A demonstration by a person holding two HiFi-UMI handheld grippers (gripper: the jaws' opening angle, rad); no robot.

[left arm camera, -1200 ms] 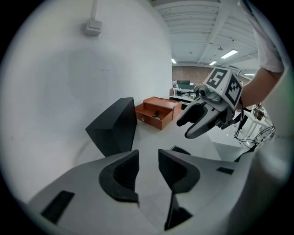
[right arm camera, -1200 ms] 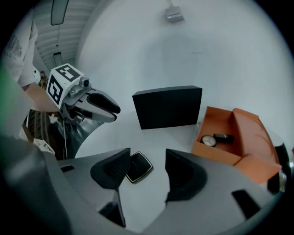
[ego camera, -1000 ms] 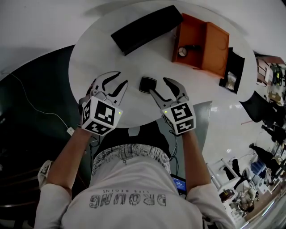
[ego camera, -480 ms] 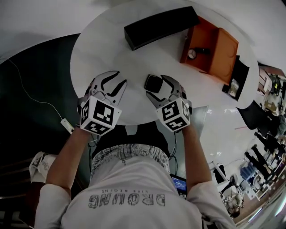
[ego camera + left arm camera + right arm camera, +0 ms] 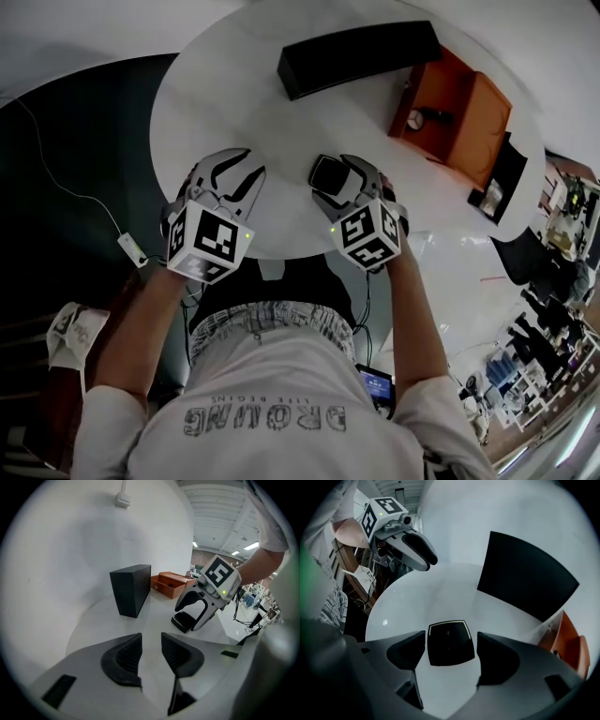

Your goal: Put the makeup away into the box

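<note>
A small square black makeup compact point(image 5: 326, 174) lies flat on the round white table point(image 5: 234, 103). My right gripper point(image 5: 341, 180) points down over it. Its jaws have just been opening and stand wide on either side of the compact point(image 5: 449, 642), with narrow gaps at both pads. My left gripper point(image 5: 254, 164) hovers to the left over bare tabletop, its jaws part open around nothing point(image 5: 151, 638). The open orange box point(image 5: 459, 111) sits at the table's far right, with a small round item point(image 5: 415, 119) inside.
A long black box point(image 5: 356, 56) lies across the far side of the table. A black holder point(image 5: 493, 187) sits beside the orange box at the table's right rim. A white cable and adapter point(image 5: 127, 248) lie on the dark floor to the left.
My right gripper has rolled and come down so that its jaws, wider than before, now straddle the compact that lay beside its left finger. The left gripper has shifted only slightly.
</note>
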